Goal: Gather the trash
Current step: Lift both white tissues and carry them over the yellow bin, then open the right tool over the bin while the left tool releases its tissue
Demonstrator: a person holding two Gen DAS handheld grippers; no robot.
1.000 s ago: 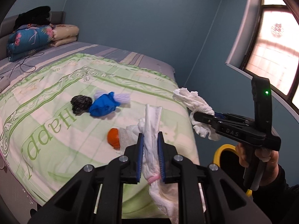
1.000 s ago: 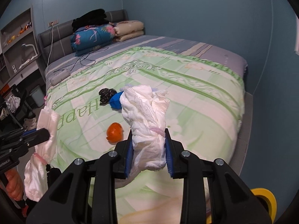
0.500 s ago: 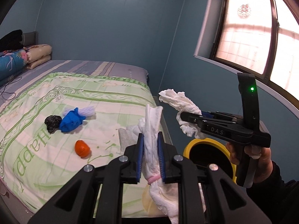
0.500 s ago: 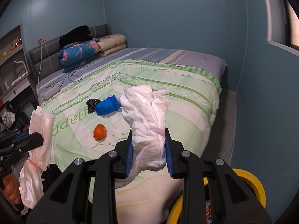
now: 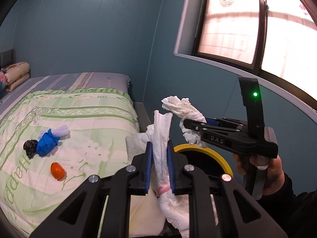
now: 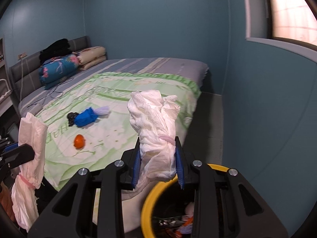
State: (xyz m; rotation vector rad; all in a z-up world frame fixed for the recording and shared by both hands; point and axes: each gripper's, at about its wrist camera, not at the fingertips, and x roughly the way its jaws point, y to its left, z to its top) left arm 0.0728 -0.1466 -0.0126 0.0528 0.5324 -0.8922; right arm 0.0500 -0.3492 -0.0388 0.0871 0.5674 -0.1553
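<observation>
My left gripper (image 5: pixel 159 154) is shut on a long white rolled pad (image 5: pixel 161 127) tied with a pink band. My right gripper (image 6: pixel 158 158) is shut on a crumpled white bundle (image 6: pixel 152 115), also banded in pink. Each gripper shows in the other's view: the right one (image 5: pixel 185 122) to the right, the left one (image 6: pixel 29 152) at the left edge. A black bin with a yellow rim (image 6: pixel 146 196) stands below the right gripper, beside the bed, with trash inside. On the bed lie a blue wad (image 5: pixel 47 142), a black wad (image 5: pixel 29 147) and an orange scrap (image 5: pixel 57 171).
The bed (image 6: pixel 122 87) with a green quilt fills the left. Folded bedding (image 6: pixel 59 67) is stacked at its head. A pale packet (image 5: pixel 132 146) lies at the bed's near corner. A blue wall and a window (image 5: pixel 257 31) close off the right side. A hand (image 5: pixel 263 168) holds the right gripper.
Both grippers have swung right, away from over the bed and toward the wall, each still holding its white bundle. The yellow-rimmed bin has come into full view beneath them.
</observation>
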